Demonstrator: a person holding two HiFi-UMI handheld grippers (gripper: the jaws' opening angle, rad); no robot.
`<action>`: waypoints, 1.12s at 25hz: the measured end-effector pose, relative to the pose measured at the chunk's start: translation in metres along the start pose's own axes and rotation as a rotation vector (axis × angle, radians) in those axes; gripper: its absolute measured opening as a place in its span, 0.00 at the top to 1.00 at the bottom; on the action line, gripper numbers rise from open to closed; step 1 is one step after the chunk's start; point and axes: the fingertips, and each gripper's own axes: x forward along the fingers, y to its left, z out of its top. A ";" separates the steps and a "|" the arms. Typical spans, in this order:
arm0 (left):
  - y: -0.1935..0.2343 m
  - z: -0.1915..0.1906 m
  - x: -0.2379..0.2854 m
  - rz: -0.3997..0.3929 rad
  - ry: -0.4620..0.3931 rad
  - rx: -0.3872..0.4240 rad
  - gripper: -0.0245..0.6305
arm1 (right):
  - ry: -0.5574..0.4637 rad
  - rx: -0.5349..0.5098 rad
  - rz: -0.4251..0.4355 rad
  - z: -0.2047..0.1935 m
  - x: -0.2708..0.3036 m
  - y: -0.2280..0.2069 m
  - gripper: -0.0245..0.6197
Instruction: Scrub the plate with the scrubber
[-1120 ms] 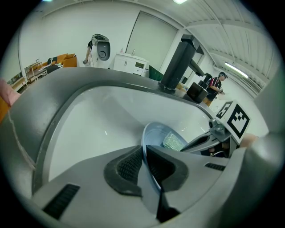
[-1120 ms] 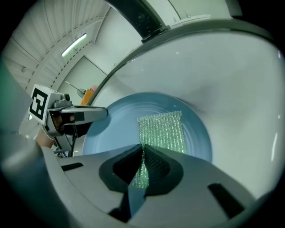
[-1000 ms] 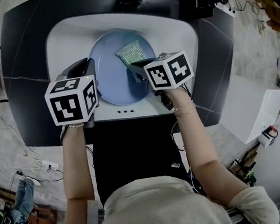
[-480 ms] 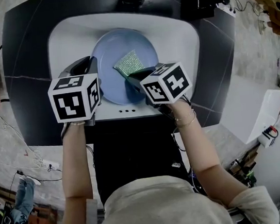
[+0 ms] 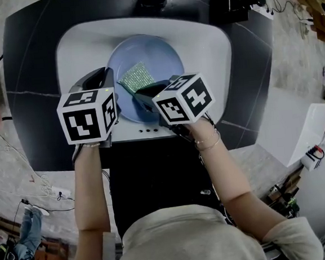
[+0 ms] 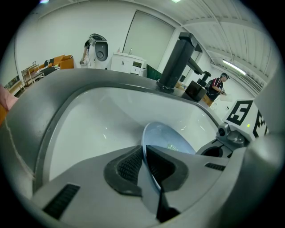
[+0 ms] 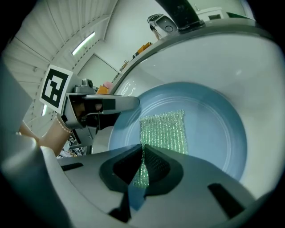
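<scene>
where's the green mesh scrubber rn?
Head view: the green mesh scrubber lies left of centre on the pale blue round plate in the white sink, its near edge pinched by the right gripper, right of the left gripper clamping the plate rim.

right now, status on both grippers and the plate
Left gripper shut on blue plate rim, plate in white sink. Right gripper shut on green scrubber, laid on plate face. Nothing in the way.

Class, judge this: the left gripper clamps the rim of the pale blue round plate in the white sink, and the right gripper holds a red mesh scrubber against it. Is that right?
Not quite: the mesh scrubber is green, not red, as the right gripper view shows. The rest stands.
</scene>
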 end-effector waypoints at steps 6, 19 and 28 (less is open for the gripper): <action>0.000 0.000 0.001 -0.003 0.005 0.001 0.90 | -0.042 0.006 0.015 0.014 0.003 -0.001 0.91; 0.004 -0.006 0.006 0.005 0.026 -0.007 0.90 | -0.107 0.050 -0.003 0.029 0.001 -0.017 0.91; 0.010 -0.017 0.015 0.040 0.075 0.007 0.90 | -0.108 0.023 0.010 0.025 -0.002 -0.018 0.92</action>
